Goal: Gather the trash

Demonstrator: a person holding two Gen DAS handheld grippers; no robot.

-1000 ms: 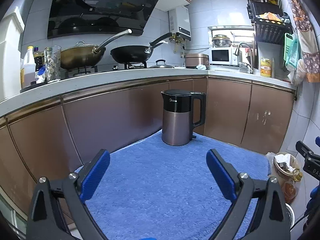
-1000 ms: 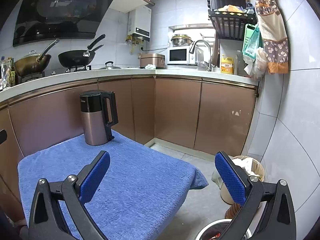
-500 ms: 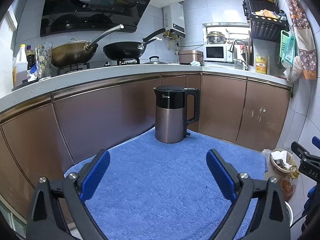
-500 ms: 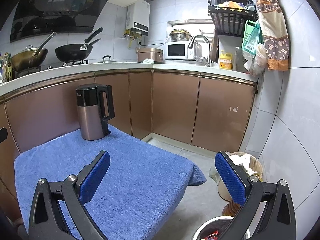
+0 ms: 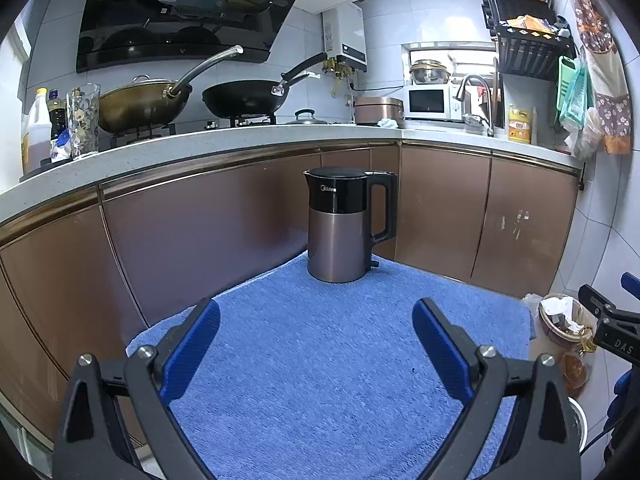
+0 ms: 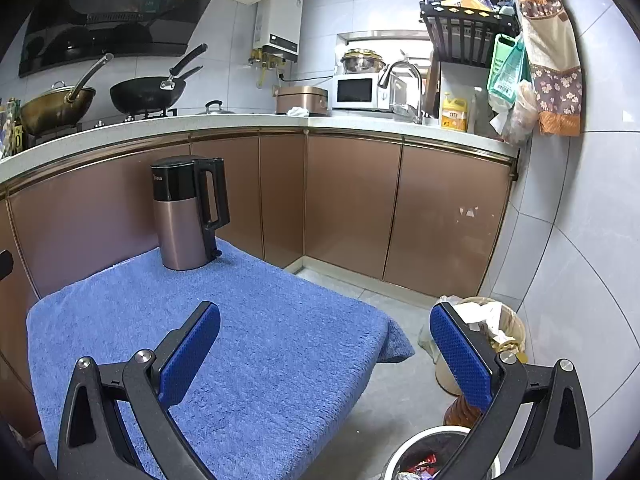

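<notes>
A blue towel [image 5: 328,360] [image 6: 224,332] covers a low table, and I see no loose trash lying on it. A bronze and black kettle [image 5: 344,224] [image 6: 188,212] stands at its far edge. My left gripper [image 5: 316,336] hovers open above the towel's near part with nothing between its blue pads. To the right, my right gripper [image 6: 326,344] is also open and empty over the towel's right edge. On the floor at right stands a tan waste basket [image 6: 508,328] [image 5: 560,320] stuffed with crumpled paper. A white-rimmed bin [image 6: 424,460] holding wrappers sits below the right gripper.
Brown cabinet doors [image 5: 440,208] and a white counter [image 5: 240,140] wrap around the back. Two woks [image 5: 240,100], bottles and a microwave [image 6: 356,90] sit on the counter. A tiled wall [image 6: 580,240] closes the right side. Grey floor [image 6: 400,380] lies between table and baskets.
Both views have shifted a little: the kettle sits lower and nearer the middle in the left view, and the white-rimmed bin shows more in the right view. Both grippers stay open.
</notes>
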